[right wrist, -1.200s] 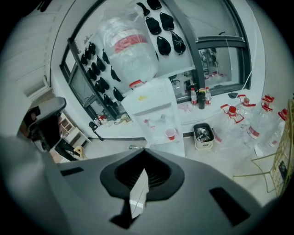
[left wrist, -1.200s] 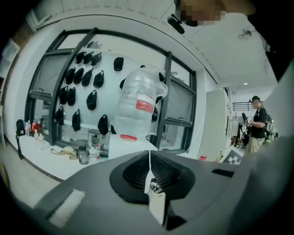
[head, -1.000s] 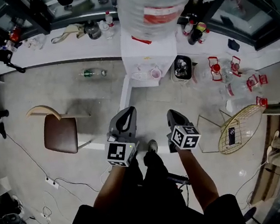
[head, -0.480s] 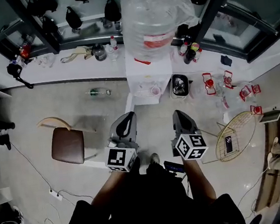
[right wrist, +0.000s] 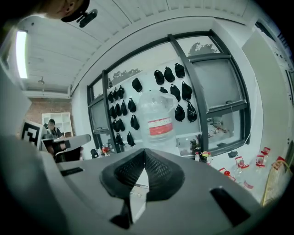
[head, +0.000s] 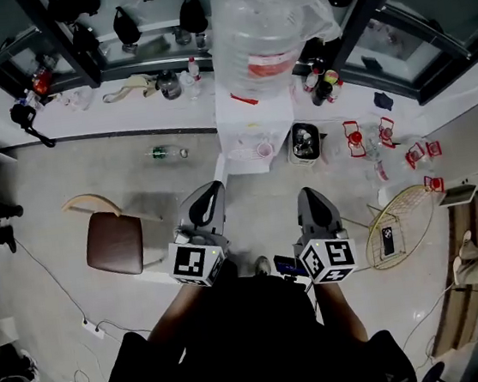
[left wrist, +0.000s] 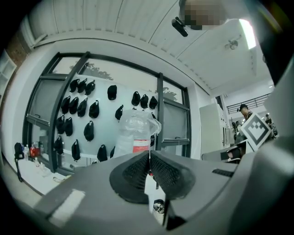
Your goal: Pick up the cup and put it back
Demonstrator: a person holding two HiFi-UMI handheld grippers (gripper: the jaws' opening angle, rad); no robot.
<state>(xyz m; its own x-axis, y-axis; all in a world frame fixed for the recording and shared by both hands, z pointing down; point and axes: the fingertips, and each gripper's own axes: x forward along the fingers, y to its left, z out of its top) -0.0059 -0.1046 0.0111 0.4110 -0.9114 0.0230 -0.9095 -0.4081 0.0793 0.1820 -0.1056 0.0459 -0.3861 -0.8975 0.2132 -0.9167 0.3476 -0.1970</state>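
Fingers (left wrist: 133,172) of the left gripper (head: 215,189) are pressed together at their tips with nothing between them. The right gripper (head: 307,193) matches it, its dark ribbed fingers (right wrist: 158,176) also closed and empty. Both tools are held side by side in front of the person, close to level. Both gripper views look past the joined tips at the big clear plastic water bottle (head: 268,18) draped in a thin bag. This reads as a carrying or approach posture rather than a grasp, with the fingers closed simply because nothing is in them yet.

The task's thing, a small pinkish cup (head: 265,150), stands upright on the recessed ledge of the white water dispenser cabinet (head: 246,111), directly below that bottle. That is the natural spot for a cup waiting under the taps. It is well apart from both grippers, with bare grey floor (head: 249,202) between them.

A black bin (head: 306,141) sits just beside the dispenser on the right gripper's side, and a brown-seated chair (head: 114,243) stands off to the left.

My judgement is that the pick has not begun. One gripper will have to spread its fingers before going in. The ledge's walls leave little room around the cup, so a straight frontal entry looks safest.
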